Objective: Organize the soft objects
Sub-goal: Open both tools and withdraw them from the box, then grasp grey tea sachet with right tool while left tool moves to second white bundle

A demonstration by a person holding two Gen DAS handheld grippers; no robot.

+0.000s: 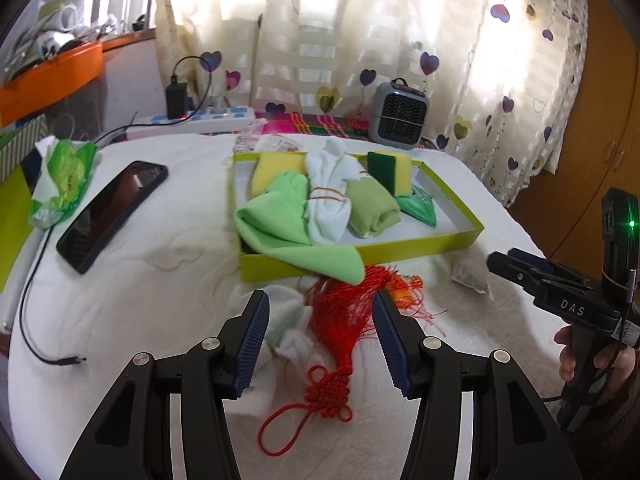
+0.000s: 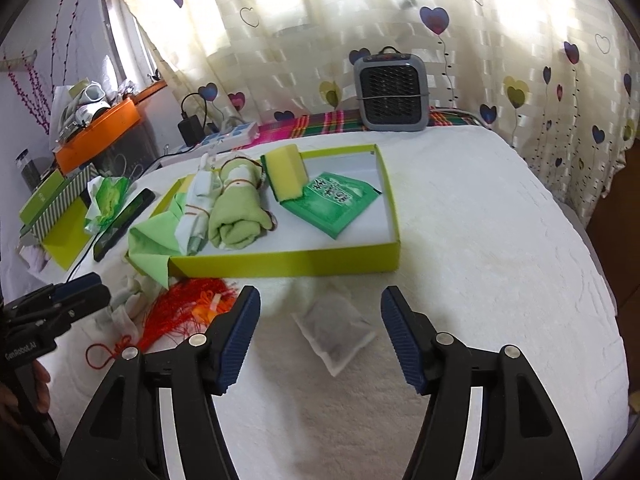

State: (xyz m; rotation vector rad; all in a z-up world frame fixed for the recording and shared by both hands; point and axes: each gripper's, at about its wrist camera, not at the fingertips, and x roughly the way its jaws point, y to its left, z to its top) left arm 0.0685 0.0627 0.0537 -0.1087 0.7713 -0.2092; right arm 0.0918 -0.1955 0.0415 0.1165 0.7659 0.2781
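A red tassel with a knotted loop (image 1: 340,320) and a crumpled white sock (image 1: 288,312) lie on the white bed cover, between the fingers of my left gripper (image 1: 320,308), which is open and holds nothing. My right gripper (image 2: 320,300) is open over a grey sachet (image 2: 334,330) that lies flat on the cover, untouched. Beyond them stands a yellow-green box (image 2: 288,266) holding a green cloth (image 1: 280,216), banded white socks (image 1: 328,196), a rolled olive cloth (image 2: 236,222), two sponges (image 2: 286,172) and a green packet (image 2: 332,200). The green cloth hangs over the box's front wall.
A black phone (image 1: 112,212), a green tissue pack (image 1: 64,180) and a cable (image 1: 36,320) lie left of the box. A grey heater (image 2: 390,92), a power strip (image 1: 212,116) and heart-print curtains stand behind. An orange tray (image 1: 48,76) sits at far left. A hand (image 1: 592,360) holds the right gripper.
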